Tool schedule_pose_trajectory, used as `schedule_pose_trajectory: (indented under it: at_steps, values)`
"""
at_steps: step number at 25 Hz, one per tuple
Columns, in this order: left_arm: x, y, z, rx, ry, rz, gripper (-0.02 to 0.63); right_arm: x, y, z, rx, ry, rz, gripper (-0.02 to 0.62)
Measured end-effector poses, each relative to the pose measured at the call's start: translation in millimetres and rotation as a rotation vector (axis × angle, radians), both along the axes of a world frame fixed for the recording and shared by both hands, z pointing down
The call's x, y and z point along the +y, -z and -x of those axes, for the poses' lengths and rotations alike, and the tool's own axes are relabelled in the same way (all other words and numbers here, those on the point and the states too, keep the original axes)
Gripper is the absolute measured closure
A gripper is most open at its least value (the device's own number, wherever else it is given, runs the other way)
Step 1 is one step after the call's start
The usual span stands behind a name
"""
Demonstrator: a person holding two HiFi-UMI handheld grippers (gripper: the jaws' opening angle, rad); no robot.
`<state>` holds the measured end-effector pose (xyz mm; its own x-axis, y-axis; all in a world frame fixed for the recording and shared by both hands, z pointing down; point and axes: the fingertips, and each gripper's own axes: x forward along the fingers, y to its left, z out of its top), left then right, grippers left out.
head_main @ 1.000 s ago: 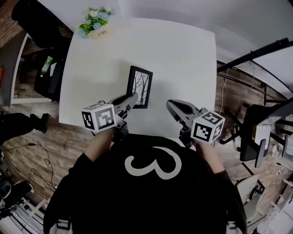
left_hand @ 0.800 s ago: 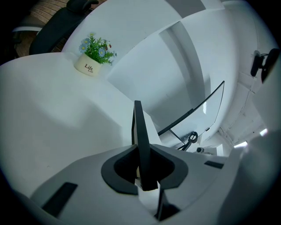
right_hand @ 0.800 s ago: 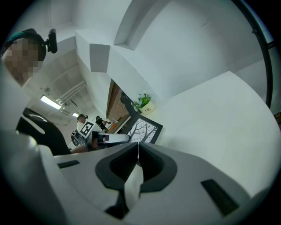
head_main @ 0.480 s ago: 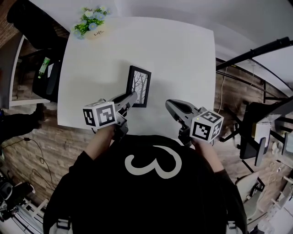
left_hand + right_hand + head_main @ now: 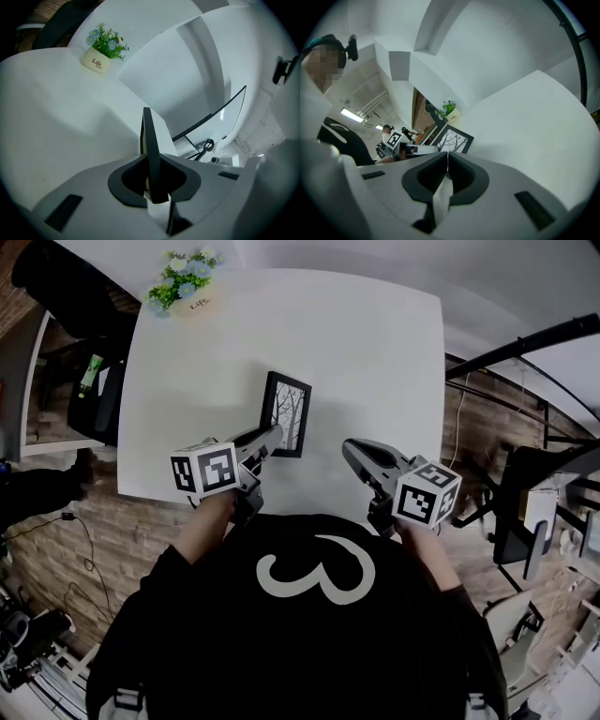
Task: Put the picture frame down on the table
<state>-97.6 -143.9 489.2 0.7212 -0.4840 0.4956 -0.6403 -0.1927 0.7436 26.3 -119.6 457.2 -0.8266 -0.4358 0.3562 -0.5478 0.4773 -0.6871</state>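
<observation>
Barely changed, picture frame [image 5: 286,414] still clamped upright in left tool [image 5: 271,438]

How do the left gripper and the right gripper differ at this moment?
The left gripper is shut on the edge of the picture frame; the right gripper has its jaws together with nothing between them. The left gripper touches the frame; the right gripper sits apart from it, off to its right in the head view. Both point forward over the white table.

Smooth matt white counter [image 5: 366,352], picture frame [image 5: 286,414] with matt black edge, matt grey plastic left gripper [image 5: 270,439], smooth cream pot [image 5: 95,63]
</observation>
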Motion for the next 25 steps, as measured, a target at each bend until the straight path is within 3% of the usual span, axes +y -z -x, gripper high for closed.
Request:
schedule_pose_trajectory:
  at_steps: [7,25]
  values:
    - [-2.4,-2.2,-0.7,0.03,0.012,0.028,0.545,1.9,-6.4,-4.2,-0.007,-0.009,0.018,0.571]
    - [0.1,-11.8,5.3,0.024,-0.01,0.043,0.543,1.9,-9.4,-4.2,-0.003,-0.026,0.021,0.571]
